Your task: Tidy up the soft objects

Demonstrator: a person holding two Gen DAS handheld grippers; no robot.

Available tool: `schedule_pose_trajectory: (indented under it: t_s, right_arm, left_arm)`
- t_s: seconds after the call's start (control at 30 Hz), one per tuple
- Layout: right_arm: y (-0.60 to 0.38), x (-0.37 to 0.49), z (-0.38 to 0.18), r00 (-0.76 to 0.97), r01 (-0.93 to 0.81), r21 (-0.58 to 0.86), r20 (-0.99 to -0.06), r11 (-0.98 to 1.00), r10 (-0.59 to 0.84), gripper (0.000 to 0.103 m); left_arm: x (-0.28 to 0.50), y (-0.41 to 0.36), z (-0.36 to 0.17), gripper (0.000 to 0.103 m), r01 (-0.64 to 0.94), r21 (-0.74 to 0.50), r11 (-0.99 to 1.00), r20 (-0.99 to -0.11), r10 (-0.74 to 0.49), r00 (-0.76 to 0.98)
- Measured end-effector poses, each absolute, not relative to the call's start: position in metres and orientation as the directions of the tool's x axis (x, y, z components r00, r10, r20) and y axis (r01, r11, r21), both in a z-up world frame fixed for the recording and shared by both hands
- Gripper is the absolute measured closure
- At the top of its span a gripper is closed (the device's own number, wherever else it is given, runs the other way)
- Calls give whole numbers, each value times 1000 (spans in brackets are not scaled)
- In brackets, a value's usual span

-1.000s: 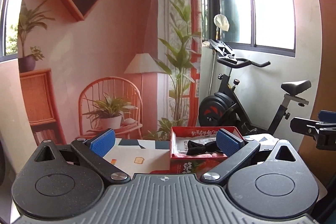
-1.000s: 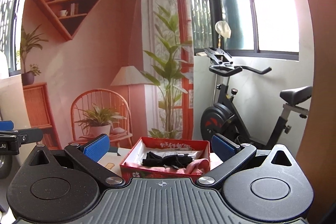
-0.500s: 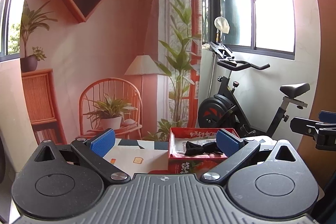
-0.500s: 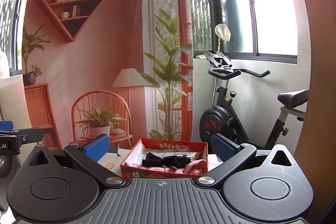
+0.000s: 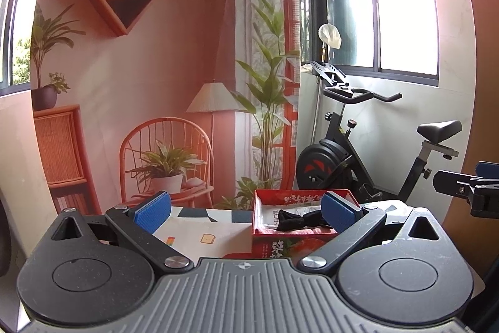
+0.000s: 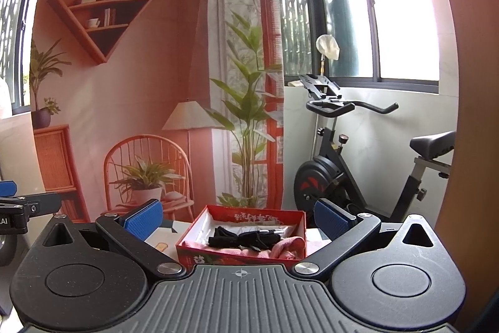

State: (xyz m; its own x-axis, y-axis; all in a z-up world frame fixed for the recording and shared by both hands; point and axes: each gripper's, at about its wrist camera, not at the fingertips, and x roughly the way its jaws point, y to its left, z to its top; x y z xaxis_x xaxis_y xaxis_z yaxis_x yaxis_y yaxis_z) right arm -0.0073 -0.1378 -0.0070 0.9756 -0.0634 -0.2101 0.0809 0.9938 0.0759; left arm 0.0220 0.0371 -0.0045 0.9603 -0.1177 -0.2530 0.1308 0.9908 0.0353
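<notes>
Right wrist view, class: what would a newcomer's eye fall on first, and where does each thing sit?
First, the red box on the table, low and centred between the open right tongs, with a black soft item lying over pink cloth inside. Then the black exercise bike by the window on the right. Behind the box hangs a pink backdrop printed with a chair, lamp and plants.

Both wrist cameras sit low behind their own spread fingers, looking level across the tabletop toward the printed backdrop. The left view stands left of the red box, the right view faces it nearly head-on. Both share box, backdrop and exercise bike, and each glimpses the other gripper at its edge.
</notes>
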Motion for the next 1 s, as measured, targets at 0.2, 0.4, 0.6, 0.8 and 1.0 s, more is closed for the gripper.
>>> schedule_pose_trajectory:
  t_s: [0.2, 0.4, 0.6, 0.8, 1.0]
  right_arm:
    - [-136, -7, -7, 976, 84, 74, -209, 994, -67, 0]
    - [-138, -7, -7, 976, 84, 75, -208, 994, -67, 0]
    - [-138, -7, -7, 976, 85, 74, -207, 994, -68, 0]
    - [-138, -8, -7, 976, 85, 74, -207, 994, -68, 0]
    - [-139, -8, -6, 976, 86, 75, -206, 993, -69, 0]
  left_arm:
    - [21, 34, -3, 0, 129, 37, 991, -249, -116, 961]
    - [20, 35, -3, 0, 127, 37, 991, -245, -114, 963]
    - [20, 35, -2, 0, 125, 36, 992, -244, -113, 963]
    - [19, 35, -2, 0, 122, 36, 992, -242, -110, 964]
    - [19, 35, -1, 0, 122, 36, 992, -241, -110, 964]
